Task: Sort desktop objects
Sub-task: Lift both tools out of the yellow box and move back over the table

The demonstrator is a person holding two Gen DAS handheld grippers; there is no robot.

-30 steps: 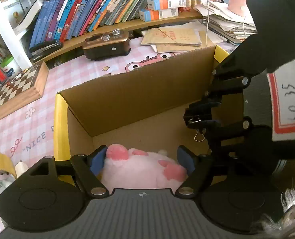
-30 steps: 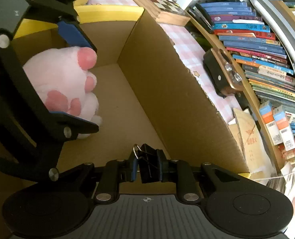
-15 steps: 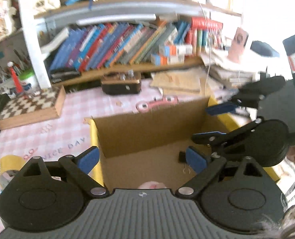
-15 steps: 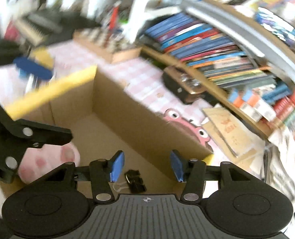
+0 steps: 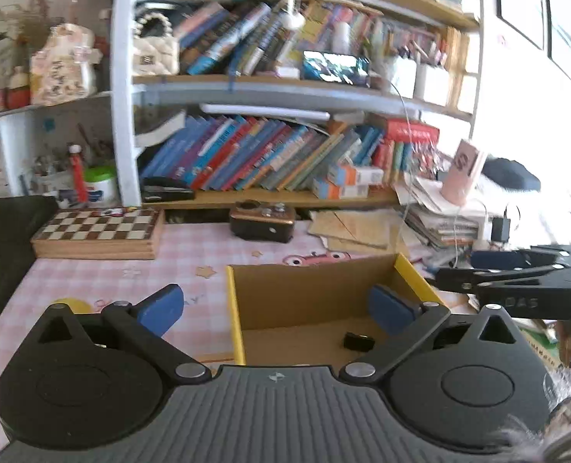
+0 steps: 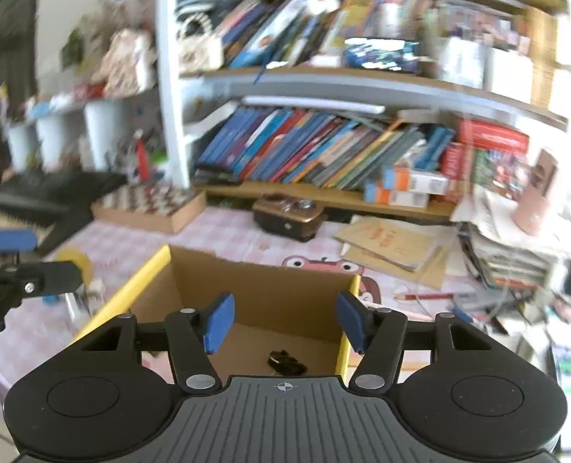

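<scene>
An open cardboard box (image 5: 308, 297) with yellow rims stands on the pink checked desk; it also shows in the right wrist view (image 6: 262, 281). A black binder clip (image 5: 358, 341) lies on its floor, also seen in the right wrist view (image 6: 287, 362). A bit of the pink plush toy (image 6: 156, 362) shows low in the box. My left gripper (image 5: 275, 306) is open and empty, raised above the box's near left side. My right gripper (image 6: 283, 318) is open and empty, raised above the box's near side.
A chessboard box (image 5: 100, 231), a brown radio (image 5: 263, 220) and paper stacks (image 5: 362, 227) lie behind the box. A yellow tape roll (image 6: 76, 264) sits left of the box. Bookshelves stand at the back. A red pencil (image 6: 426, 295) lies on the right.
Both grippers have let go and lifted back out of the box: the plush toy and the binder clip now lie inside it. Both sets of jaws have opened wide.
</scene>
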